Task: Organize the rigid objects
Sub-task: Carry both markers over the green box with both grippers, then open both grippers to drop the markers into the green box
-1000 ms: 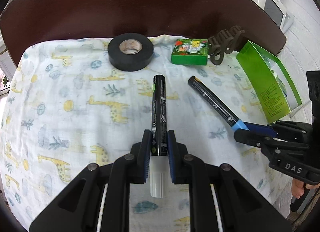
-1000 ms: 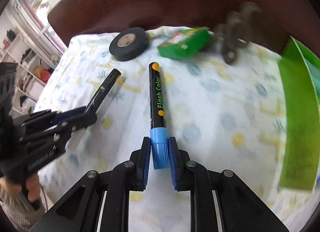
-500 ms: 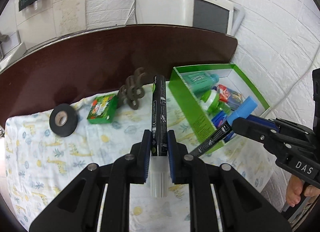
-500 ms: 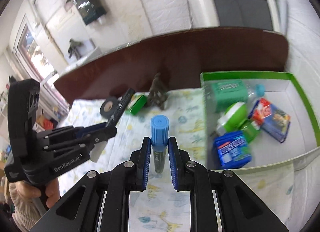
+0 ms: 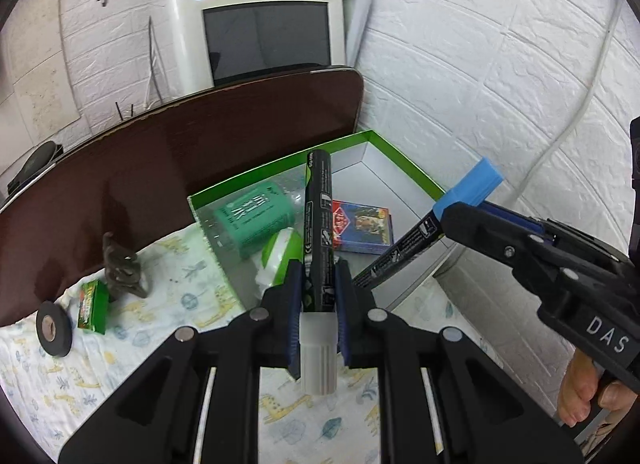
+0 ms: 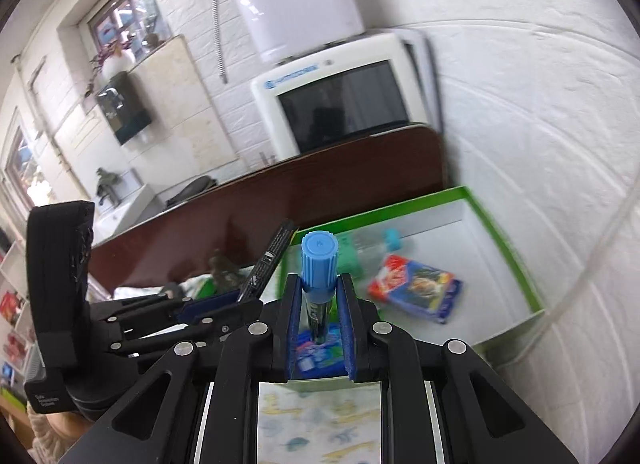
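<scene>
My left gripper point(image 5: 318, 296) is shut on a black marker with a white cap point(image 5: 318, 224), which points up over the open green box point(image 5: 404, 160). My right gripper point(image 6: 318, 296) is shut on a black marker with a blue cap point(image 6: 318, 260), cap end up, body pointing down into the box point(image 6: 516, 256). In the left wrist view the right gripper point(image 5: 460, 216) comes in from the right with its marker point(image 5: 400, 252) slanting into the box. In the right wrist view the left gripper point(image 6: 240, 304) sits at the left with its marker point(image 6: 268, 260).
The box holds a teal pack point(image 5: 252, 220), a red-blue card pack point(image 5: 364, 226) and a green-white item point(image 5: 280, 252). On the giraffe cloth point(image 5: 120, 364) lie a black tape roll point(image 5: 52, 328), a small green box point(image 5: 94, 306) and a brown hair claw point(image 5: 122, 268). A white brick wall is close on the right.
Both grippers have risen from the cloth and swung right, over the green box, each still holding its marker. The blue-capped marker has tipped from lying flat to cap-up.
</scene>
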{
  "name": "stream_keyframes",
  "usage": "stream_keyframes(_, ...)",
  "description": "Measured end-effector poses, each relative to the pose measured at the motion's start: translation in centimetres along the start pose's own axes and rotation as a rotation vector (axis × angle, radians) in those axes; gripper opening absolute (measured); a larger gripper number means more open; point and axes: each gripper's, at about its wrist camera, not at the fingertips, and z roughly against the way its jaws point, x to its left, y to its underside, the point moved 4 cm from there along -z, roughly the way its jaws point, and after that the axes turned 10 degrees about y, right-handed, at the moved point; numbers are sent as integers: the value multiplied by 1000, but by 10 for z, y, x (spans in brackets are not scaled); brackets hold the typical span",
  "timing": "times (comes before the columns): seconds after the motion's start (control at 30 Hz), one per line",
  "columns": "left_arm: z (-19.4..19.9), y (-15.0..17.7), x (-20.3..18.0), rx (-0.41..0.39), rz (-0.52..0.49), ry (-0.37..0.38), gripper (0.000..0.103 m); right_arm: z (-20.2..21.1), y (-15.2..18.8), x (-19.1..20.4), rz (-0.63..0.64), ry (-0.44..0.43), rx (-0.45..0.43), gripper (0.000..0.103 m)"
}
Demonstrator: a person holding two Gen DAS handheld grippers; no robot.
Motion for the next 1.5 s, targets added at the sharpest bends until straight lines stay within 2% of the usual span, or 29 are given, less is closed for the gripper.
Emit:
stream_keyframes(0.33,-56,-5,-31,87,-33,59,14,-33,15,-59,-106,73,78,20)
stream_keyframes(0.6,-97,-3,-33,149,-38,44,15,-55,30,-82,-143,110,135,20)
stream_keyframes(0.87,-115,-11,-33,145,-79,-1,15,-61,29,-91,-180,149,139,20)
stream_keyframes(1.0,-111,-10,-28,140,-50,12,23,-60,29,-91,-178,171,129,20)
stream_keyframes(1.23,-78,-5,-11,90,-32,-19,25,-50,22,-89,-180,250,78,20)
stream_keyframes(1.37,-47,1,7,38,-9,-45,34,-46,20,-73,-161,218,72,20)
stream_keyframes(1.5,-21,5,32,2,29,-79,34,-48,19,-44,-118,180,82,20)
